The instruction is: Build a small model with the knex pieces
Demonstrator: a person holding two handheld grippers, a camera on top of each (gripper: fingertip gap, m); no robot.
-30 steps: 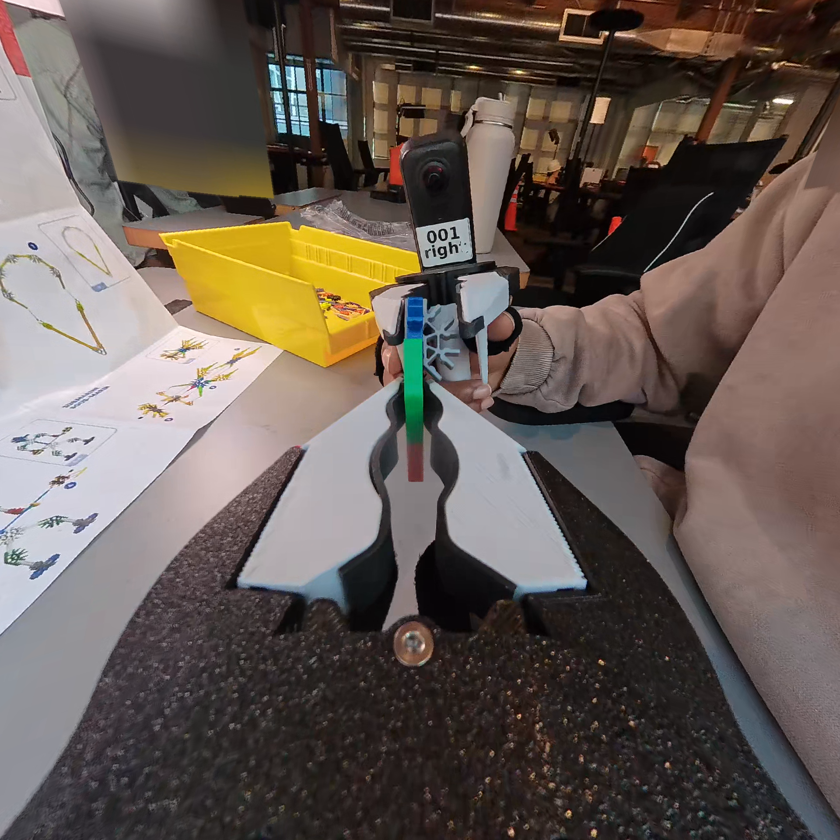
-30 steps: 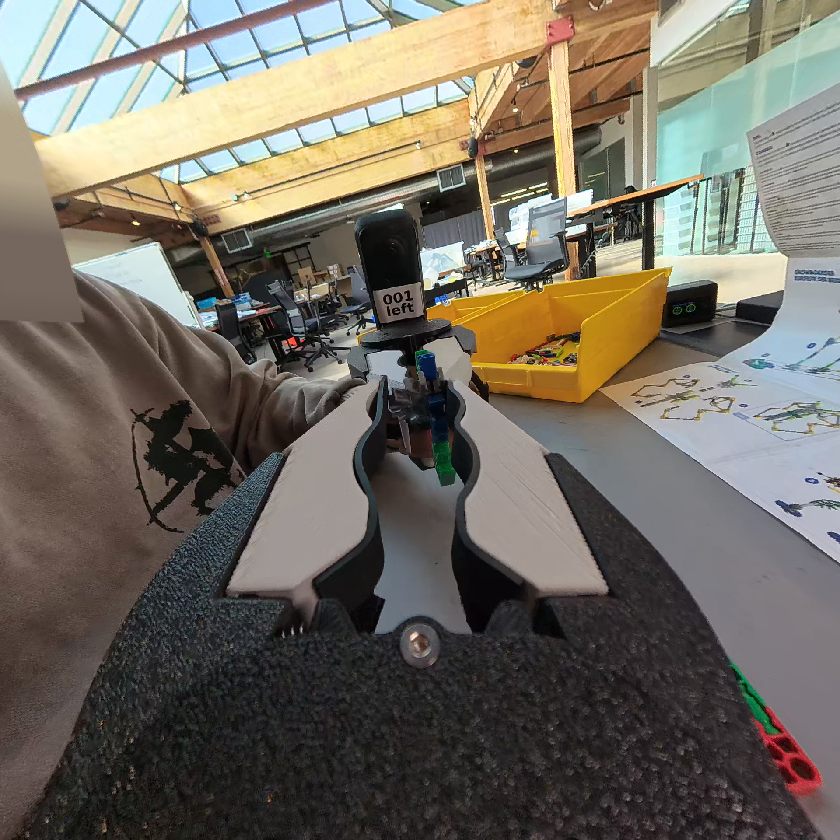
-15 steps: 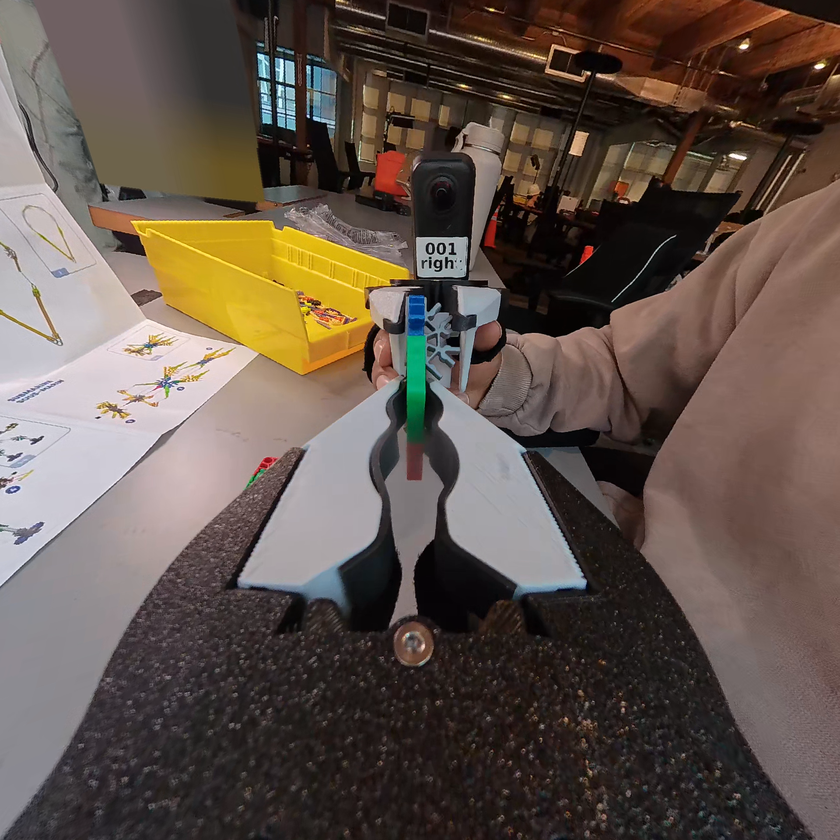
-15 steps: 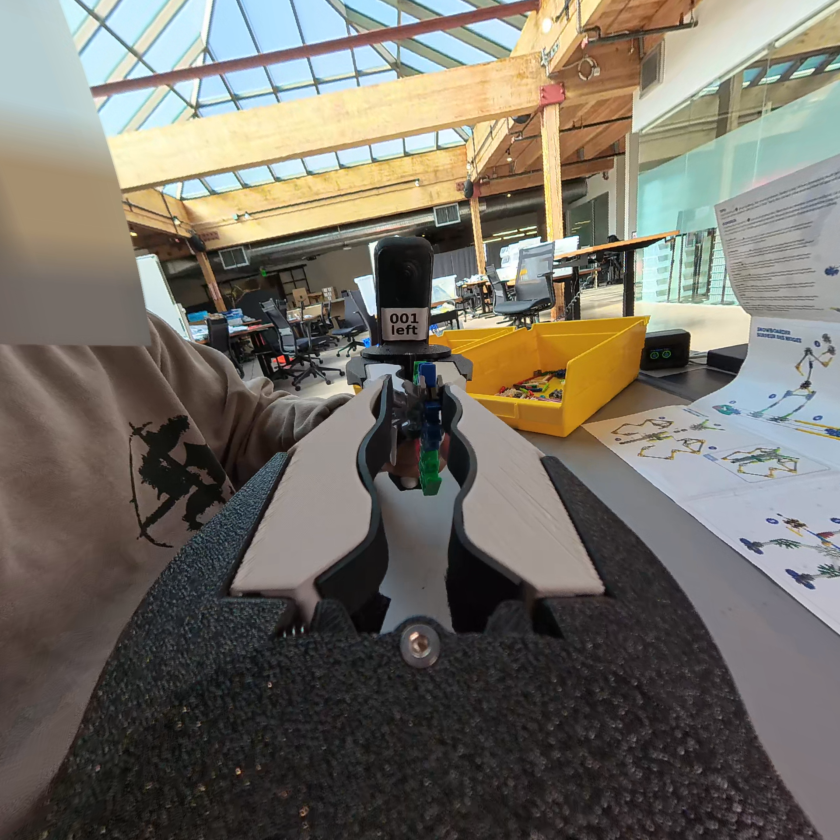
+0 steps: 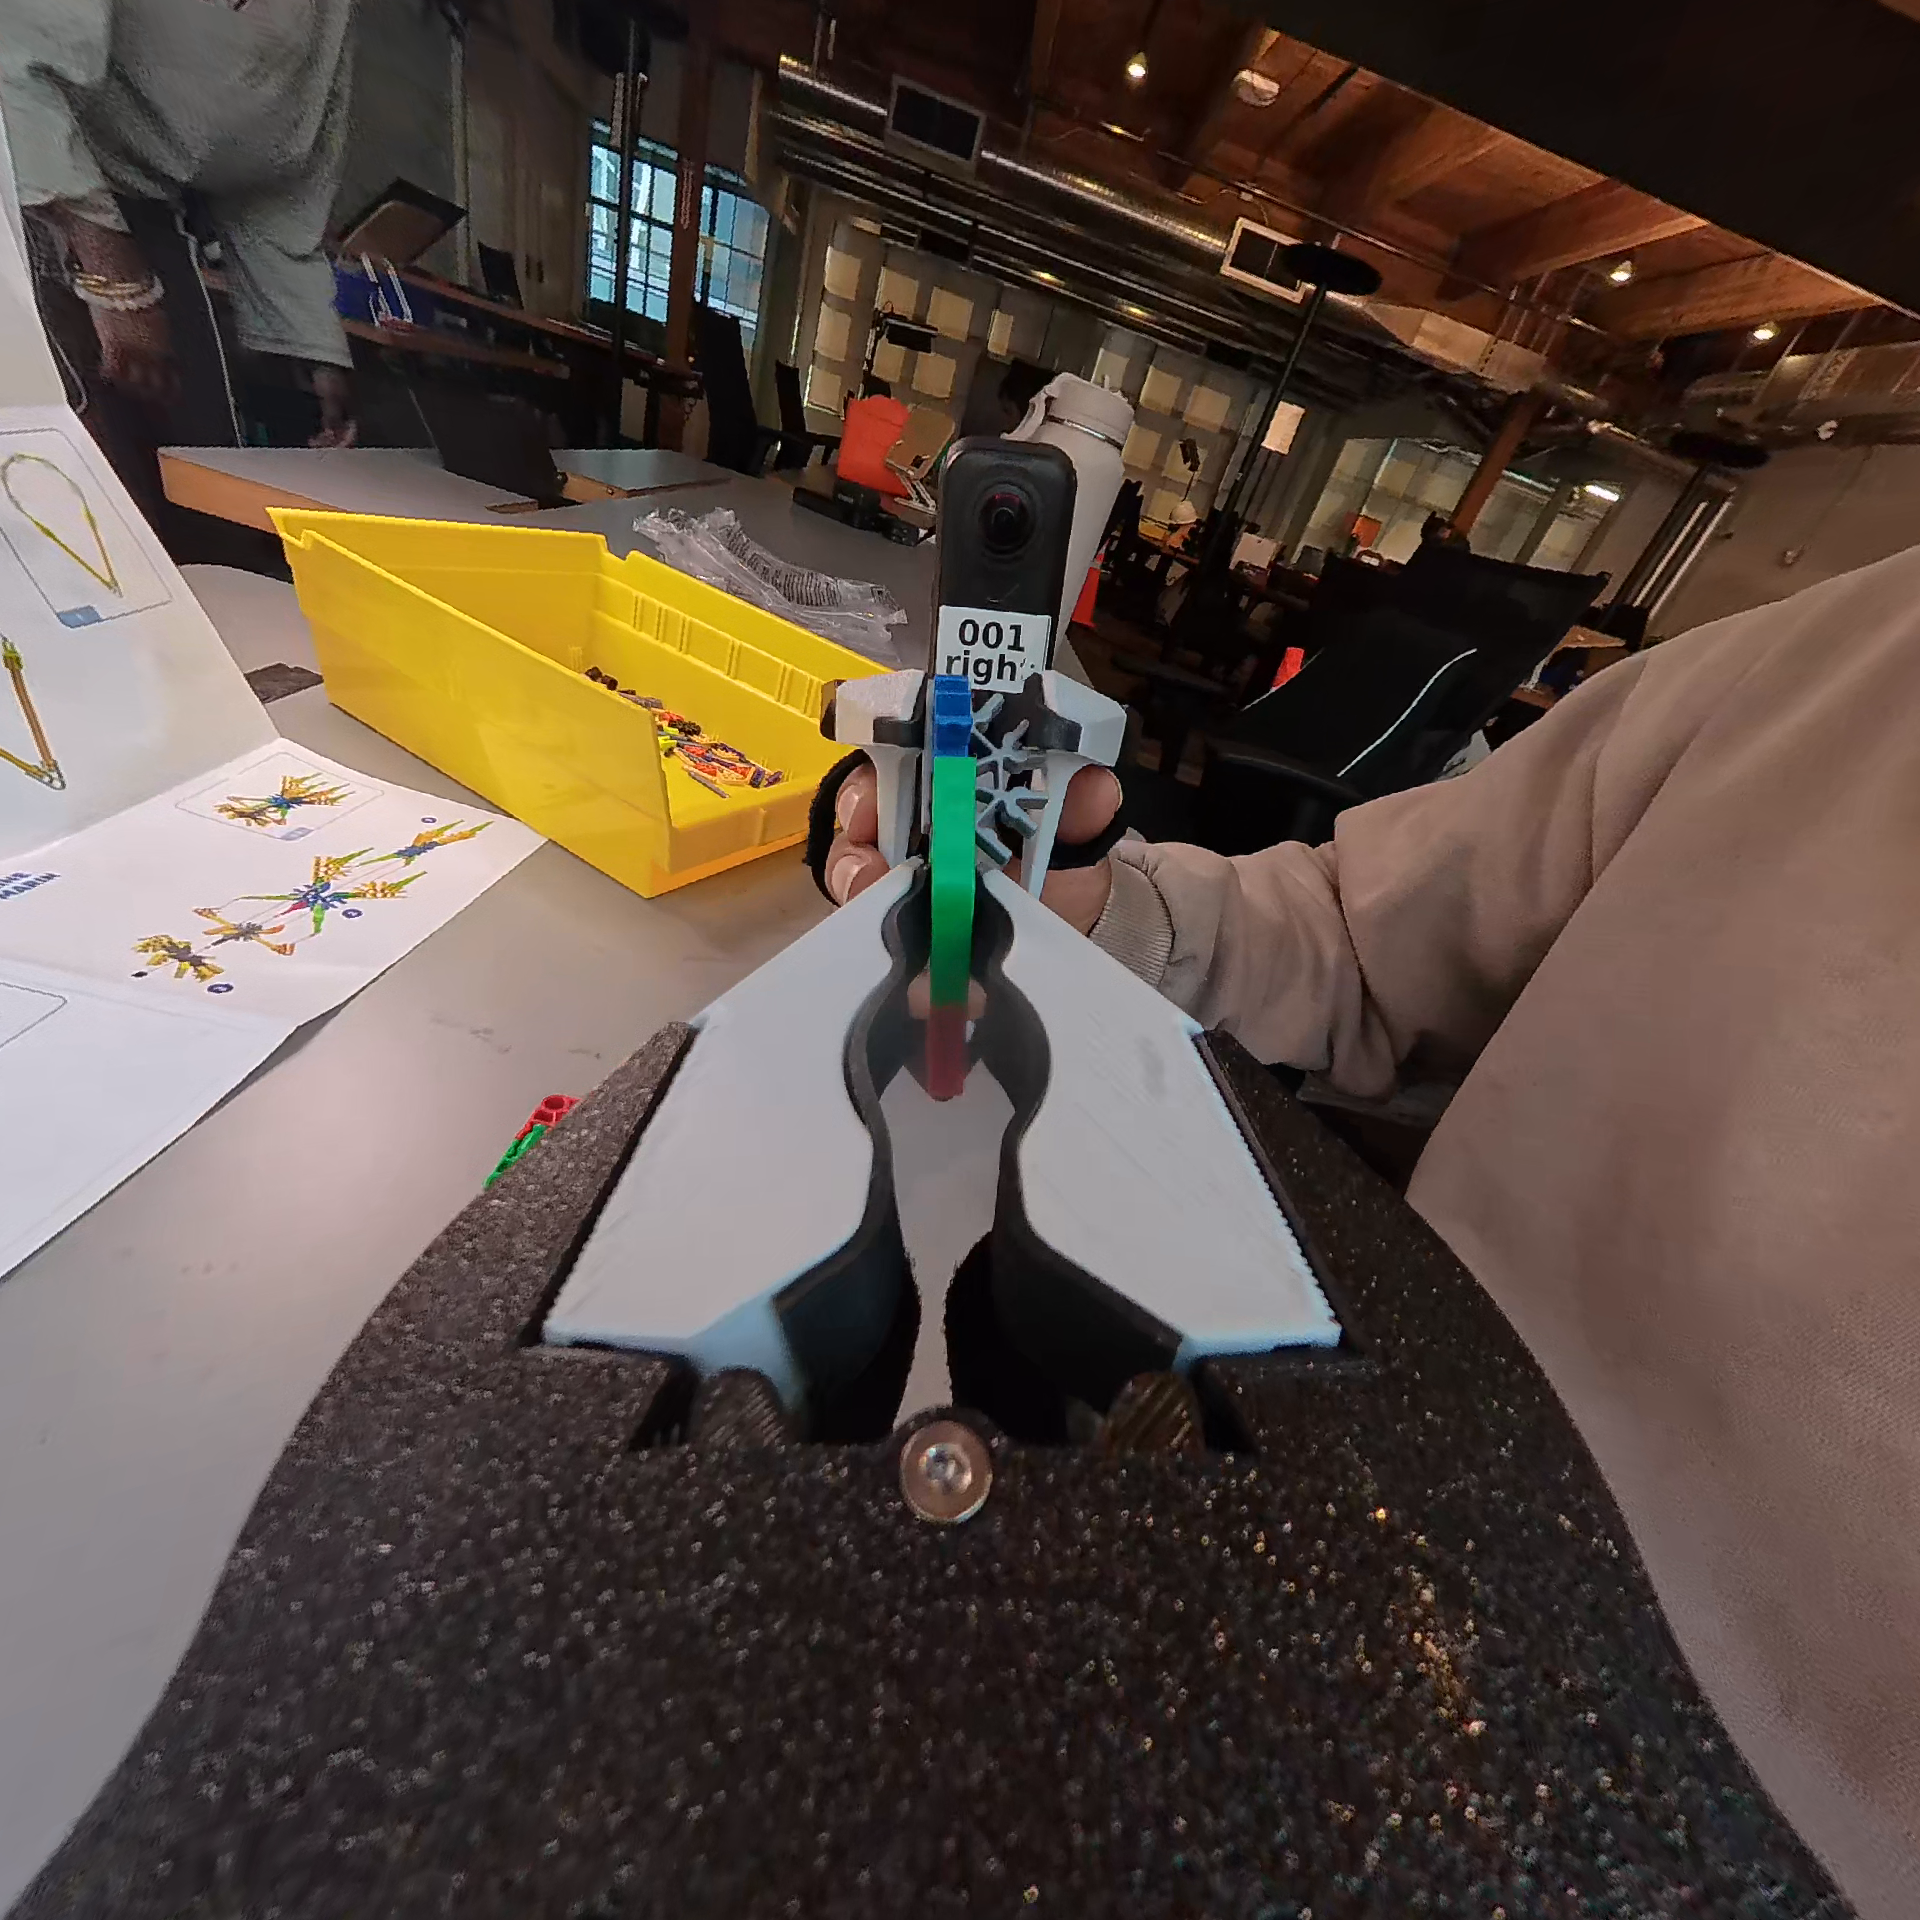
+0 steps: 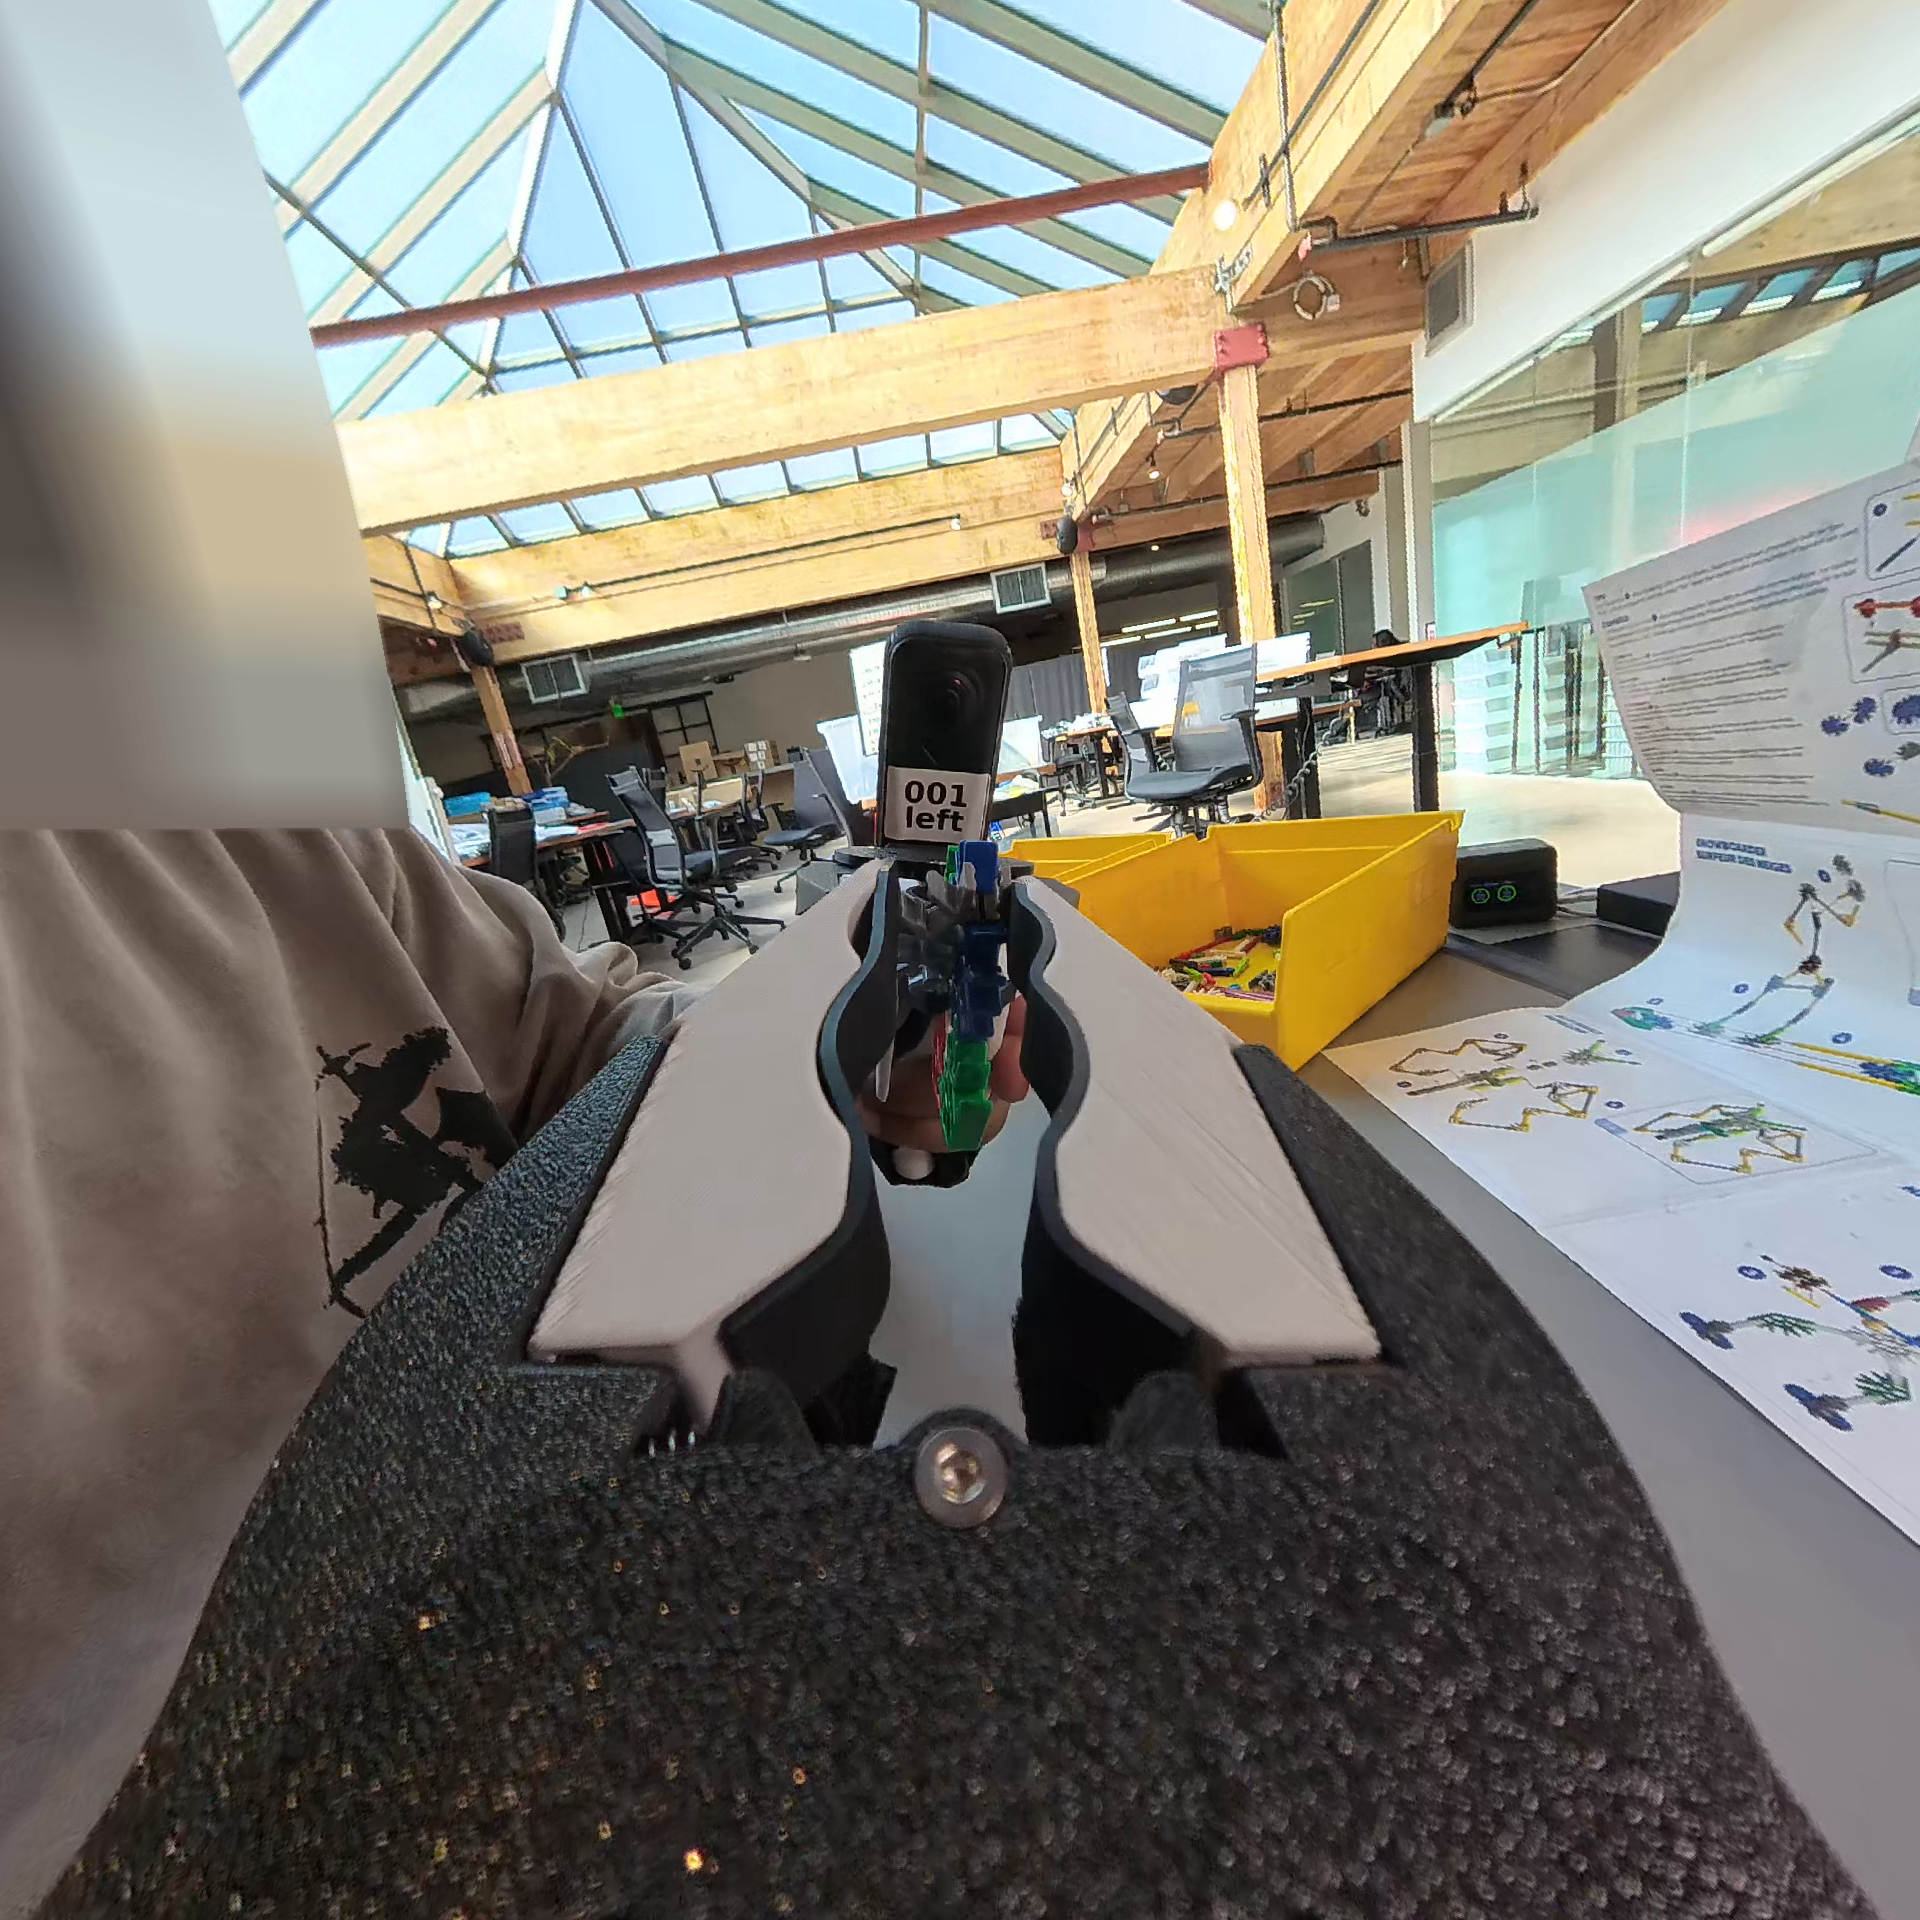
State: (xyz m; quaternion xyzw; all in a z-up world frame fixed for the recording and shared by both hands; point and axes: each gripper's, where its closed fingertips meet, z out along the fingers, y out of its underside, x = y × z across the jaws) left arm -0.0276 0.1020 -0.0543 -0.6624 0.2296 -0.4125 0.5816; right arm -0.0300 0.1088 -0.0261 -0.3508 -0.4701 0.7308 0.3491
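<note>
From my left wrist camera I see the left gripper (image 5: pixel 951 883) with its fingers drawn narrow onto a small construction-toy assembly (image 5: pixel 953 883) held up in the air above the grey table (image 5: pixel 447 1101). Edge-on, the piece reads as a flat green rod (image 5: pixel 953 873) standing upright, with a red end (image 5: pixel 943 1055) nearest my camera and a blue connector (image 5: pixel 950 717) at the top; a grey snowflake-shaped connector (image 5: pixel 1006 790) sits just right of the blue one. The right gripper (image 5: pixel 982 774) faces mine from the far side, and its fingers are pinched on that grey and blue end, so both tools grip the same assembly between them. On the right wrist camera the same piece shows as a grey spoked connector (image 6: pixel 930 935), a blue part (image 6: pixel 982 966) and a ridged green rod (image 6: pixel 961 1091) hanging below, clamped at my right gripper's (image 6: pixel 951 935) tips. Starting at the left of the table, printed instruction sheets (image 5: pixel 260 894) lie flat and curl upward; a few loose red and green pieces (image 5: pixel 530 1132) lie beside my left gripper's body. Behind them stands an open yellow bin (image 5: pixel 488 665) with a scatter of small mixed-colour parts (image 5: pixel 712 748) on its floor, and a crumpled clear plastic bag (image 5: pixel 769 577) lies beyond its far wall. A white bottle (image 5: pixel 1091 488) stands behind the right gripper.
</note>
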